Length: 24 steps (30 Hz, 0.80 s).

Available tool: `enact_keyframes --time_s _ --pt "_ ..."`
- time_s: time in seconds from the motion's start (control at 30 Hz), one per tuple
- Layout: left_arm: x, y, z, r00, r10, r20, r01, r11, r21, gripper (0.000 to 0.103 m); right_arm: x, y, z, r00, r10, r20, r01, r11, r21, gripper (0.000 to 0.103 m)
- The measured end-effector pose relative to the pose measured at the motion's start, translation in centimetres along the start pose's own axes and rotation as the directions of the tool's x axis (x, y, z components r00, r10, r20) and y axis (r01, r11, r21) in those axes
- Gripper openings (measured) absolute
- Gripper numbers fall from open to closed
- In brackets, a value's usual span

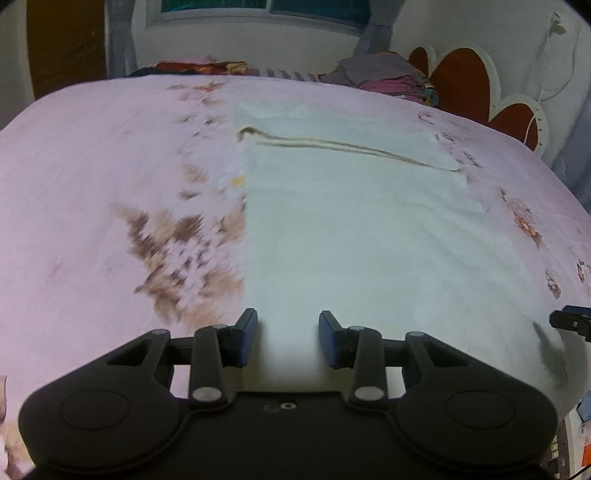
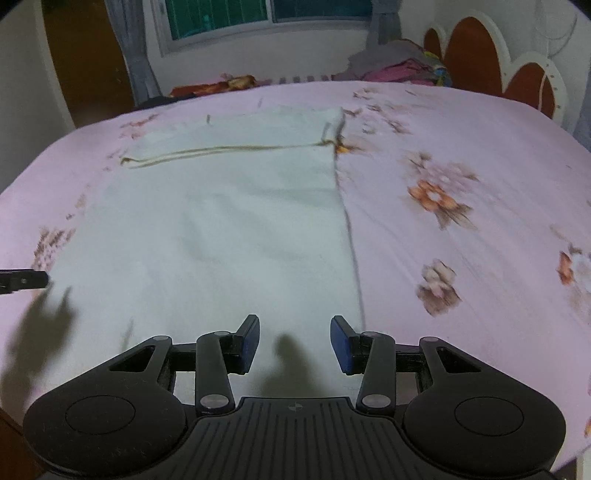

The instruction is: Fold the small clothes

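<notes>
Bed (image 1: 92,155), covered by a pink floral sheet, fills both views and serves as the work surface. White garment (image 1: 351,229), the task's thing, lies spread flat on the bed, its near hem toward the cameras and its far end toward the window (image 1: 258,7). A tan cord or trim line (image 1: 351,147) runs across the garment near its far end. Beyond the garment, at the far edge of the bed beside the scalloped headboard (image 1: 465,81), sits a pile of clothes (image 1: 388,75); whether these are folded cannot be told. No container is in view.

Left gripper (image 1: 288,338) hovers over the garment's near-left corner; its fingers (image 1: 247,336) are spread apart and hold nothing. Right gripper (image 2: 294,341) hovers over the garment's near-right corner, just inside the right edge; its fingers (image 2: 341,345) are likewise spread and empty. Each gripper's tip shows at the margin of the other's view.

Judgement: the fold is not yet begun, and both grippers appear placed to take the near hem.

Risks: a shallow pinch may catch only the top layer of the garment, or gather the bed sheet beneath with it. Uneven lift between the two corners would skew the fold. The loose cord could drag out of line as the near hem is carried toward it.
</notes>
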<state>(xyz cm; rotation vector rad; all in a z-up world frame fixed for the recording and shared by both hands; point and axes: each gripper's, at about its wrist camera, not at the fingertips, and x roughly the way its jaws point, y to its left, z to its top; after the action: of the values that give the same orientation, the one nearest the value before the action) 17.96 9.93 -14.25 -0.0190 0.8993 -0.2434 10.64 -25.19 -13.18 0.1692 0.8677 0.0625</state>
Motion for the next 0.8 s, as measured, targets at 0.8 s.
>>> enact_keyframes --time_s 0.8 --pt "-0.1 2.3 -4.8 0.974 -0.175 -0.145 0.151 0.974 -0.167 0.013 -1.2 -2.0 -5.1 0.994 -0.013 -0.105 0.024 0.994 0.108 0.042"
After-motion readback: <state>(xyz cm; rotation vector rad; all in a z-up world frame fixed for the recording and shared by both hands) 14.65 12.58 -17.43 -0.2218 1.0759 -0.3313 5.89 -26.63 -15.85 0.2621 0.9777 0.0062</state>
